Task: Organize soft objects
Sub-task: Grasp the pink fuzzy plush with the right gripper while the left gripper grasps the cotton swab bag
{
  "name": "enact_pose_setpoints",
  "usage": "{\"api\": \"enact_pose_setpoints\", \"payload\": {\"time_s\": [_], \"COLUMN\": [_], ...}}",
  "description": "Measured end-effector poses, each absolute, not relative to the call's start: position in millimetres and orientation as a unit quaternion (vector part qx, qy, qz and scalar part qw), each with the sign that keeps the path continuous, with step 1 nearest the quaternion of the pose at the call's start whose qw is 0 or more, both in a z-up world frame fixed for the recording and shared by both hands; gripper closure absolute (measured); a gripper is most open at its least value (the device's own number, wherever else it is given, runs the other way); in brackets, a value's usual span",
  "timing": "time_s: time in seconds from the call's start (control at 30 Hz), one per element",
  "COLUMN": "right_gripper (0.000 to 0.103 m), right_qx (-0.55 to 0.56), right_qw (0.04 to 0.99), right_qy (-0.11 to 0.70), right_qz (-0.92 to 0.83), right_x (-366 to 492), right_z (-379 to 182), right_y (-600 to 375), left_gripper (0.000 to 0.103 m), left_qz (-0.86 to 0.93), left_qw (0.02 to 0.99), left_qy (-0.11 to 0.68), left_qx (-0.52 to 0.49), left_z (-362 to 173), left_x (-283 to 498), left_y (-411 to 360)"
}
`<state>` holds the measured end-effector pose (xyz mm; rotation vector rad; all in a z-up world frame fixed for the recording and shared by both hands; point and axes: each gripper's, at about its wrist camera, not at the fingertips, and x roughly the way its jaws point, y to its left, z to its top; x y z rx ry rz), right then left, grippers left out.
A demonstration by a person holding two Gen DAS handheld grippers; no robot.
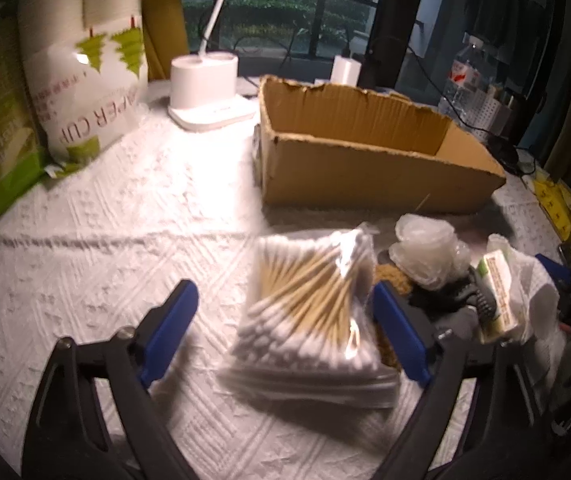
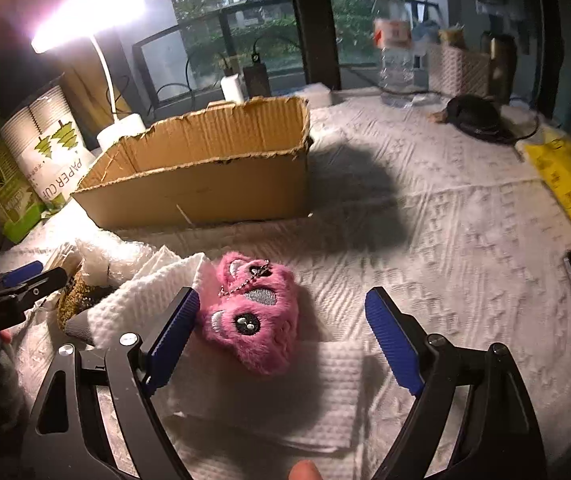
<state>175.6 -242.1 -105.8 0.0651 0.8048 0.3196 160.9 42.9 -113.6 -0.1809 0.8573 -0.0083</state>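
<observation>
Two grippers hang over a white textured cloth (image 2: 465,240), both with jaws spread and nothing pinched. The left gripper (image 1: 285,312) straddles a clear bag of cotton swabs (image 1: 309,312) lying flat on the cloth; its right pad sits just beside the bag's edge, its left pad stands apart from it. The right gripper (image 2: 281,328) frames a pink plush toy (image 2: 253,312) with a bead chain — the toy lies near the left pad, partly on a folded paper towel (image 2: 293,396), and no pad presses it. A fingertip (image 2: 305,472) shows at the bottom edge of the right view. Right of the swabs is a small heap: crumpled clear plastic (image 1: 425,252), a small green-labelled pack (image 1: 497,296), more paper towel. Further back stands an open cardboard box (image 1: 365,160) — its inside looks bare. Behind it are a white lamp base (image 1: 205,84), a bag of paper cups (image 1: 85,80) and a water bottle (image 2: 395,52).
</observation>
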Motion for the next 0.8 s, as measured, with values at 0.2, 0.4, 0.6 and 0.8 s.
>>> {"api": "enact_pose_setpoints", "payload": {"time_s": [0.2, 0.4, 0.6, 0.8], "right_gripper": [0.022, 0.048, 0.064, 0.065], "right_qx": [0.026, 0.028, 0.023, 0.022], "right_qw": [0.9, 0.895, 0.9, 0.915], "right_qy": [0.401, 0.405, 0.394, 0.363], "right_qz": [0.17, 0.186, 0.183, 0.175], "right_x": [183.7, 187.3, 181.6, 173.4], "right_z": [-112.5, -113.9, -107.4, -86.3], "right_y": [-236.0, -233.3, -231.9, -235.7], "left_gripper": [0.038, 0.052, 0.055, 0.055], "left_qz": [-0.035, -0.048, -0.051, -0.043], "left_qw": [0.9, 0.903, 0.911, 0.925], "left_qy": [0.422, 0.416, 0.398, 0.367], "left_qx": [-0.101, -0.094, -0.095, -0.088], "left_z": [-115.2, -110.6, -98.9, -76.6], "left_x": [161.2, 162.4, 153.0, 141.0], "left_y": [40.7, 36.2, 34.9, 36.4]}}
